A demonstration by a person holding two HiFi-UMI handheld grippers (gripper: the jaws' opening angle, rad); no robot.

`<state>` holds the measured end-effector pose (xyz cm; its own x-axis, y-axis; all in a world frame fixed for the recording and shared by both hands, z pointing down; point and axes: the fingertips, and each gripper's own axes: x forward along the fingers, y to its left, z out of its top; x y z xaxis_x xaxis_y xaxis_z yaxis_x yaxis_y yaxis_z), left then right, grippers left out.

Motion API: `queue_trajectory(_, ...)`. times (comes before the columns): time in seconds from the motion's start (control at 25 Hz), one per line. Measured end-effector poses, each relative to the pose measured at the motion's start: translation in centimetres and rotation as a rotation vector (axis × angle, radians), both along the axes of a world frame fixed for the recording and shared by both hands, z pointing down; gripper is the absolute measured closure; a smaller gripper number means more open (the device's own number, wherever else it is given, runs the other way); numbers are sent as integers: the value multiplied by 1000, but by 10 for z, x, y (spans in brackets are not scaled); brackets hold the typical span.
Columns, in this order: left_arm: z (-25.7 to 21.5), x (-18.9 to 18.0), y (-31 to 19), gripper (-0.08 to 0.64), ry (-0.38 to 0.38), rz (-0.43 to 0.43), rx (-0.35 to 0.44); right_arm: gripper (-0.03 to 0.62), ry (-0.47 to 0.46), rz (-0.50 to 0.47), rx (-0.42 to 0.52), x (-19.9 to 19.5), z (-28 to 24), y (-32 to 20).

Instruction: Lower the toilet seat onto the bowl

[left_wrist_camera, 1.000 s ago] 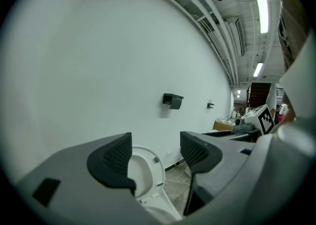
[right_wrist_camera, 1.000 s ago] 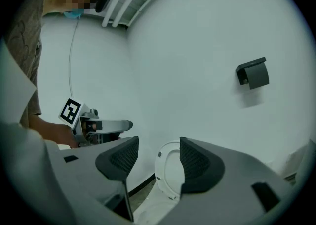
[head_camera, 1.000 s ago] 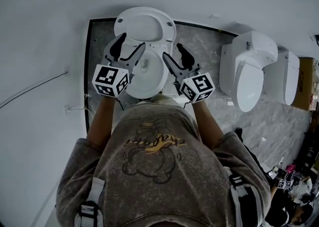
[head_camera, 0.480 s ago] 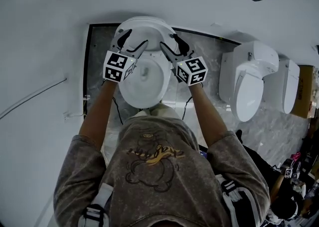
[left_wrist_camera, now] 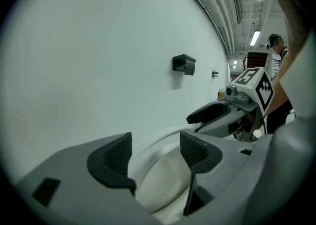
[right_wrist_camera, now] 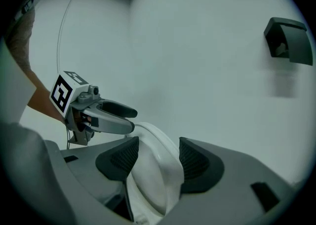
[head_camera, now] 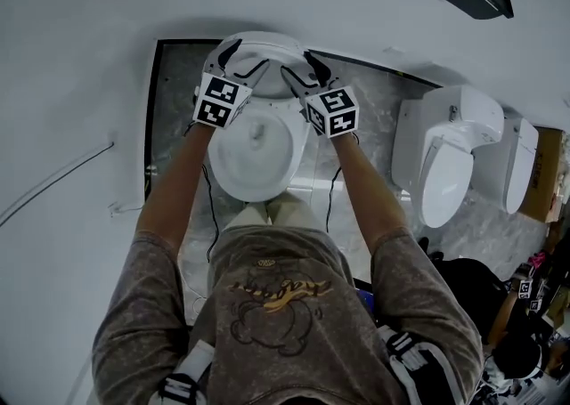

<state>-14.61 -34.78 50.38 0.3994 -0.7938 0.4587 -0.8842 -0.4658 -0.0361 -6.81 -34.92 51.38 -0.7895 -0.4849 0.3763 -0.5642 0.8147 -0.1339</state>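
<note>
Seat (head_camera: pixel 264 41) upright at wall above bowl (head_camera: pixel 254 158), top rim between the parted jaws of L hand-held gripper (left_wrist_camera: pixel 155 145) and R hand-held gripper (right_wrist_camera: pixel 158 151), neither closed yet: pinch both sides evenly, then tip fwd slowly.

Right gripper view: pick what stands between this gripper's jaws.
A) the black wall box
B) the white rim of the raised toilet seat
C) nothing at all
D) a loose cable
B: the toilet seat stands upright, and its white rim runs up between the jaws of the right gripper, which are apart on either side of it.
</note>
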Motion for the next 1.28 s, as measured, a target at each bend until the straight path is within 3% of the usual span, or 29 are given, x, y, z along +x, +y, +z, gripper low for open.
queue_trajectory(0.6,15,5,-3,262,-60,40,-19,336,28,-27,-1,-8,8,1)
queue_trajectory(1.28,2,14,75,262,-34,54,-19,336,95,-72,22,-1,5,76)
